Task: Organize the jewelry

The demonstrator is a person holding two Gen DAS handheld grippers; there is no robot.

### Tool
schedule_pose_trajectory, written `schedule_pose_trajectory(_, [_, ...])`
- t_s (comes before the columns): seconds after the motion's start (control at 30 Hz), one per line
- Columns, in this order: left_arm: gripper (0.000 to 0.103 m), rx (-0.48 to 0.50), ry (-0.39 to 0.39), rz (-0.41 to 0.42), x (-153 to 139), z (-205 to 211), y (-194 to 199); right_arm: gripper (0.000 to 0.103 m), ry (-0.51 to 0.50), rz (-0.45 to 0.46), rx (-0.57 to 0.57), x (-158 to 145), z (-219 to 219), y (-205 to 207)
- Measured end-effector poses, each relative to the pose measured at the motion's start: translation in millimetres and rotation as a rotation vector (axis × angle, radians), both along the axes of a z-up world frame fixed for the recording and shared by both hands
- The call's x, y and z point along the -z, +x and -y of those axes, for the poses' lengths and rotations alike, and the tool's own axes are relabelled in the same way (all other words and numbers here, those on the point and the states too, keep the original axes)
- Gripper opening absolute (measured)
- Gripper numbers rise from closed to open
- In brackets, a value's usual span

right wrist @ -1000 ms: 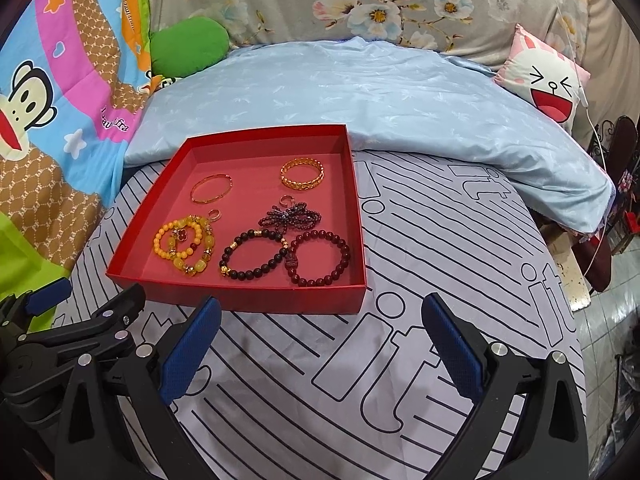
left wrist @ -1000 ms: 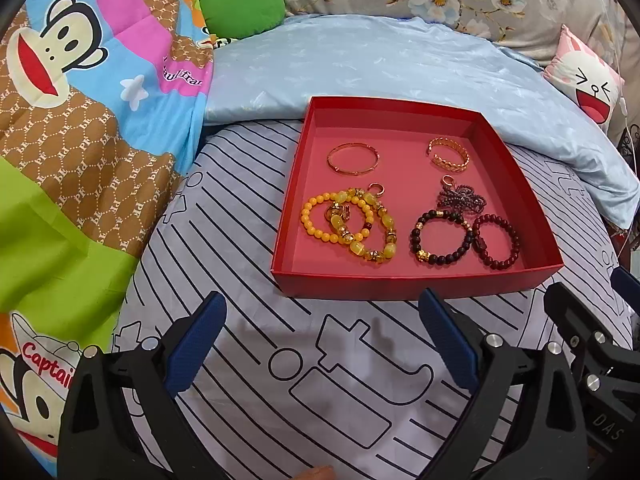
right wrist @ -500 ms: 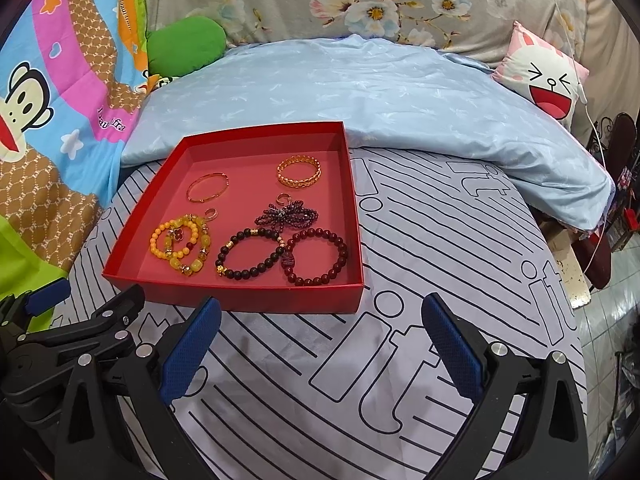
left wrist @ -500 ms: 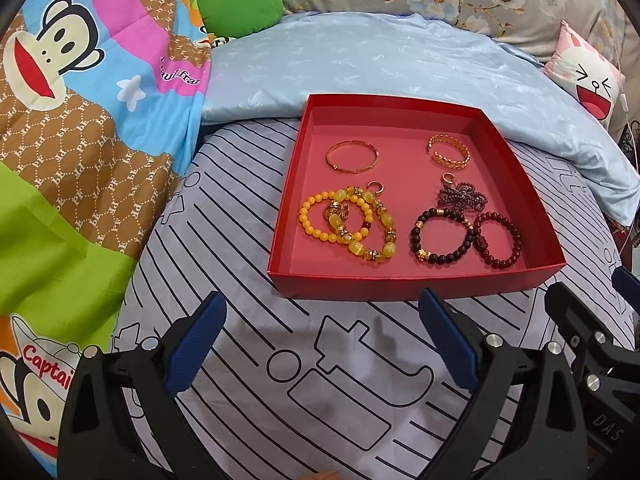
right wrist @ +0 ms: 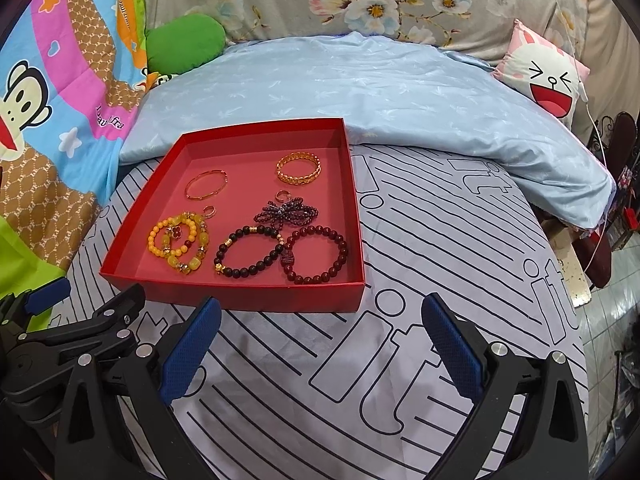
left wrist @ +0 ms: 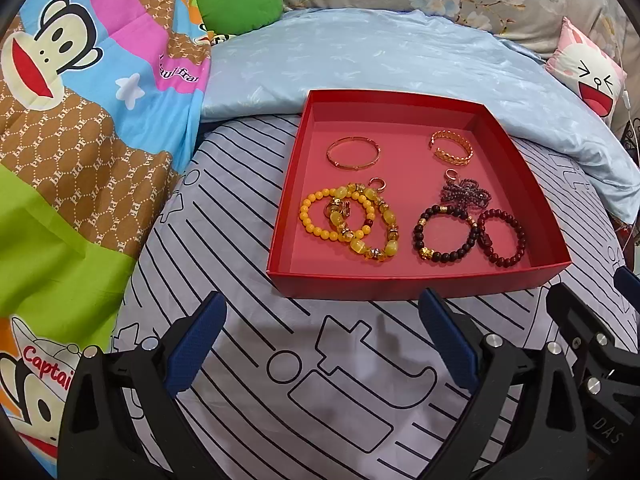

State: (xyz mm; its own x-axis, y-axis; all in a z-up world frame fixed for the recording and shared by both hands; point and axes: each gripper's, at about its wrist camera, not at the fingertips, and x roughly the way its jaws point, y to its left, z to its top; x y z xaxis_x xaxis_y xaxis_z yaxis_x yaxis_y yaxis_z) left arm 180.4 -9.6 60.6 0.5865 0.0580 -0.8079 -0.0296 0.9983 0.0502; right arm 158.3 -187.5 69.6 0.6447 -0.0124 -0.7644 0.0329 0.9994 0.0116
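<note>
A red tray (left wrist: 404, 284) (right wrist: 256, 296) sits on a striped sheet. In it lie a thin gold bangle (left wrist: 353, 152) (right wrist: 206, 185), a gold chain cuff (left wrist: 451, 153) (right wrist: 298, 168), yellow bead bracelets (left wrist: 348, 222) (right wrist: 179, 243), a dark bead bracelet (left wrist: 445, 236) (right wrist: 248, 252), a maroon bead bracelet (left wrist: 502, 238) (right wrist: 316, 254) and a purple bead strand (left wrist: 466, 196) (right wrist: 288, 212). My left gripper (left wrist: 324, 320) is open and empty, just short of the tray's near wall. My right gripper (right wrist: 320, 320) is open and empty, at the tray's near right corner.
A pale blue quilt (left wrist: 380, 52) lies behind the tray. A cartoon monkey blanket (left wrist: 80, 120) is at the left, with a green cushion (left wrist: 240, 4) and a pink face pillow (right wrist: 548, 76) at the back. The bed edge and floor (right wrist: 600, 320) are at the right.
Both grippers have moved slightly closer to the tray; it sits a little nearer in both views. The jewelry has not moved.
</note>
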Motion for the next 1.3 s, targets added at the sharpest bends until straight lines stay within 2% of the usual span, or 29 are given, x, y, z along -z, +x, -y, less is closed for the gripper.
schedule_pose_trajectory(1.3, [0.091, 0.009, 0.023, 0.012, -0.9, 2.6, -0.7, 0.097, -0.008, -0.010, 0.007, 5.3, -0.5, -0.3])
